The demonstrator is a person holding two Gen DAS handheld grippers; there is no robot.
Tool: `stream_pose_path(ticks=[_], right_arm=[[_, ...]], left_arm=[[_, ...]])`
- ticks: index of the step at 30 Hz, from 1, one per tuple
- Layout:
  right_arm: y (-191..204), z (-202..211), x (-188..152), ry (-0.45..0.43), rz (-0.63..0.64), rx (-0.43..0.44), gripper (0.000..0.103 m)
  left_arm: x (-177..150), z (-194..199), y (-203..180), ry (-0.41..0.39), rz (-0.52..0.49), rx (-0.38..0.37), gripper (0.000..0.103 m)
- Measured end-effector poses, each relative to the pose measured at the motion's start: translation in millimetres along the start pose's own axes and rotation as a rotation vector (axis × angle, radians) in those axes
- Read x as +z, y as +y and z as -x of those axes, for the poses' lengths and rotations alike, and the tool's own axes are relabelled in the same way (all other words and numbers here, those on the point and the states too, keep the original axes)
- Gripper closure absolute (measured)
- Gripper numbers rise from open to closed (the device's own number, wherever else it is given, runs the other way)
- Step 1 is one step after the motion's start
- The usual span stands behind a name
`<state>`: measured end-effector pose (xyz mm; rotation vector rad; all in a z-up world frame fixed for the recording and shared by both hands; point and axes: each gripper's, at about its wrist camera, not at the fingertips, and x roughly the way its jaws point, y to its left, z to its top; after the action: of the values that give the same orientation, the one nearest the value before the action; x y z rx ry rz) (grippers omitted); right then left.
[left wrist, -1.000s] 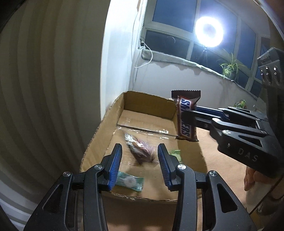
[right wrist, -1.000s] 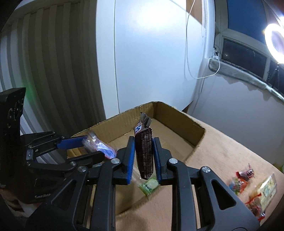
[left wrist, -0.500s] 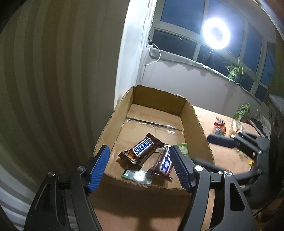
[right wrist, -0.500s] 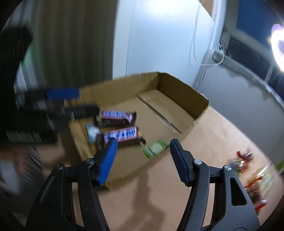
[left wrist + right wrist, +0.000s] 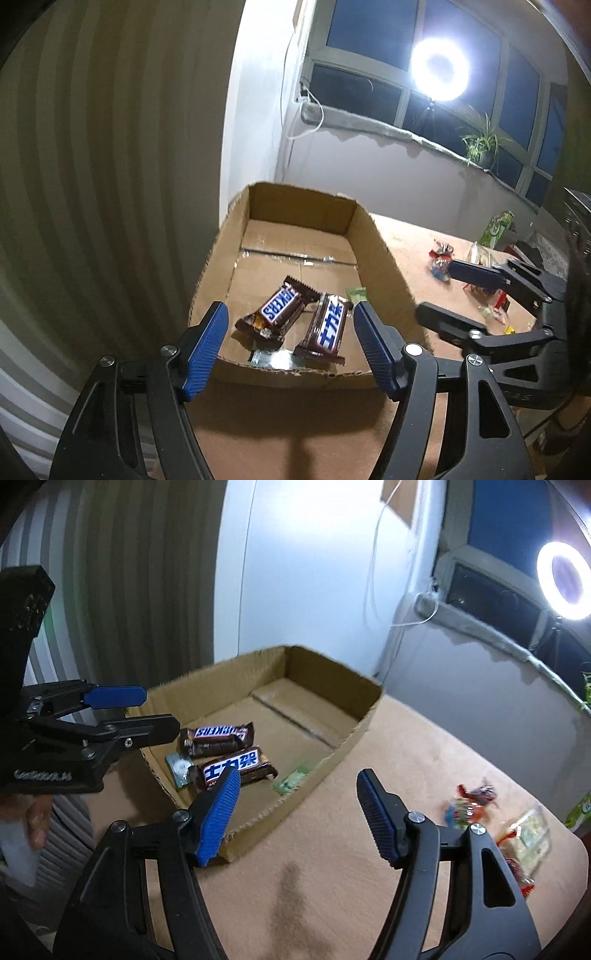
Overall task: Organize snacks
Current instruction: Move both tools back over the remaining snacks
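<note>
So the box (image 5: 380, 254) sits on the desk (image 5: 369, 867) against the wall, and everything's easiest to place off that. Inside it, at the near end, there are two Snickers bars lying flat side by side: bar one (image 5: 279, 310) with the English logo up, bar two (image 5: 327, 328) with Chinese lettering up, ends almost touching. Tucked under their near ends is one small silvery-green packet (image 5: 271, 357), and a second green packet (image 5: 355, 293) lies against the box's right wall. That's four things in the box total.

The left gripper (image 5: 290, 345) hangs over the box's near edge, jaws spread with nothing between the pads. They've just been opening, and both bars lie loose below it. The right gripper (image 5: 297, 814) is out past the box's right wall, over bare desk, jaws also just been opening and not gripping anything.

Further right of the box there's a loose pile of candies (image 5: 469, 805) on the desk, at least a few red and clear wrappers, too jumbled to count properly.
</note>
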<state>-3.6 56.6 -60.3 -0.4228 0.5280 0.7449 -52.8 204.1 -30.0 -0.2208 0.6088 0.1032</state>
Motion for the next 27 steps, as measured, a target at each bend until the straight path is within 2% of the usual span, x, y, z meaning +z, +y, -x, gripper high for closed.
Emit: stream_pose_path(ticks=[2,4,14,19,27], right_arm=[[-7.9,11.0,-5.7,-0.010,-0.034,-0.021,0.032],[-16.0,22.6,-14.1,-0.021,-0.068,-0.042,0.026],[-81.9,76.9,-87.6,0.003,-0.219,-0.177,0.025],[-126.4,105.9,-132.2,0.018,-0.322,-0.261,0.025],[-195.3,148.2,-201.8,0.054,-0.471,-0.391,0.025]], left_arm=[[1.9,1.8,-5.6,-0.005,-0.009,-0.006,0.029],[4.7,1.9,-14.6,-0.008,-0.027,-0.011,0.026],[5.0,-0.5,-87.6,0.001,-0.139,-0.102,0.026],[-3.8,-5.2,-137.1,0.028,-0.216,-0.159,0.026],[-24.8,-38.3,-216.2,0.113,-0.332,-0.239,0.026]])
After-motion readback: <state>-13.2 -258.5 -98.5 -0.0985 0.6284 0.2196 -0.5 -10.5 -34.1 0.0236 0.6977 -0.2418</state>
